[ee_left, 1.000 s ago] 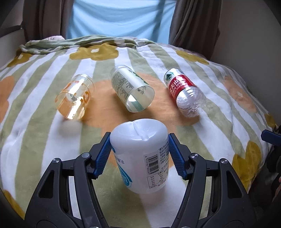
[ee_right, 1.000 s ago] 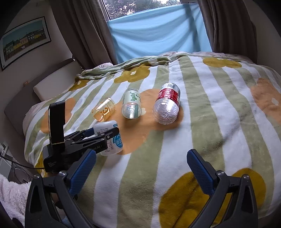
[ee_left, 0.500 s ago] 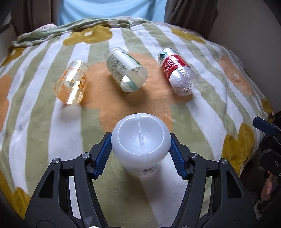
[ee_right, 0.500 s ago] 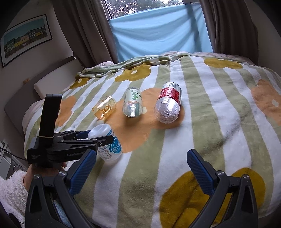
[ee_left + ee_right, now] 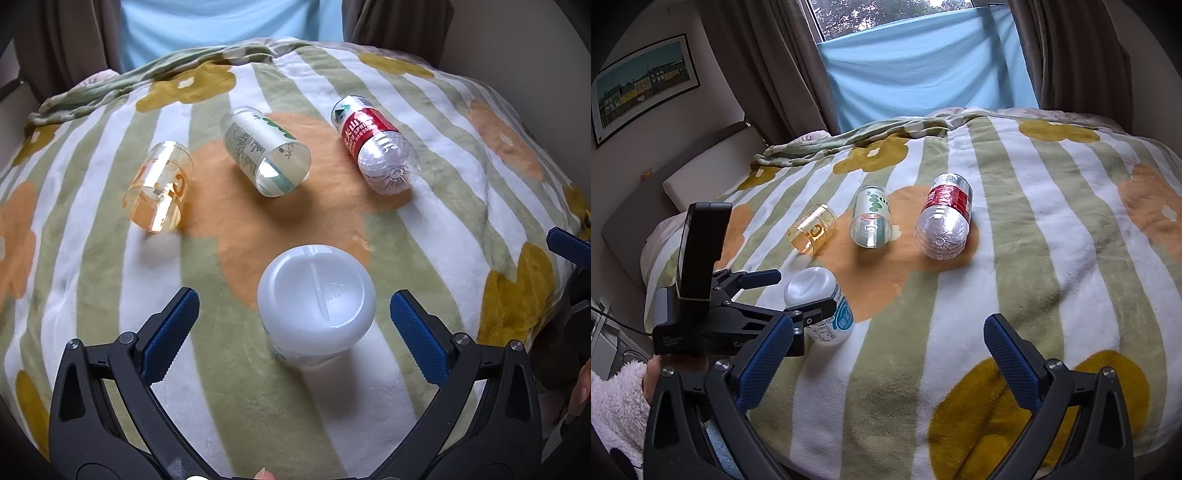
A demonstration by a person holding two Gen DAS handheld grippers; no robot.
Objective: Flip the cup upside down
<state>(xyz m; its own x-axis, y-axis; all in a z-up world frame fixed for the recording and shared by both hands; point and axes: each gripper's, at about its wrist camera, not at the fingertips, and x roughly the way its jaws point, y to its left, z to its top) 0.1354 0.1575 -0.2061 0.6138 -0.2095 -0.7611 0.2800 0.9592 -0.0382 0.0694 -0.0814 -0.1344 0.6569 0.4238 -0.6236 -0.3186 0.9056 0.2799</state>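
A white plastic cup [image 5: 316, 300] with a blue label stands bottom up on the striped blanket, between the fingers of my left gripper [image 5: 294, 334]. The left gripper is open and its blue pads stand clear of the cup on both sides. The cup [image 5: 820, 302] and the left gripper [image 5: 792, 291] also show in the right wrist view at lower left. My right gripper [image 5: 886, 356] is open and empty, above the near part of the bed, to the right of the cup.
Three other items lie on their sides farther back: an amber clear cup [image 5: 159, 187], a clear cup with green print [image 5: 266, 150] and a red-labelled cut bottle [image 5: 375, 144]. The blanket [image 5: 461, 166] slopes off at the right edge. Curtains stand behind the bed.
The left gripper turned the white cup bottom up, set it on the blanket, then opened and let go. The right gripper stayed still.
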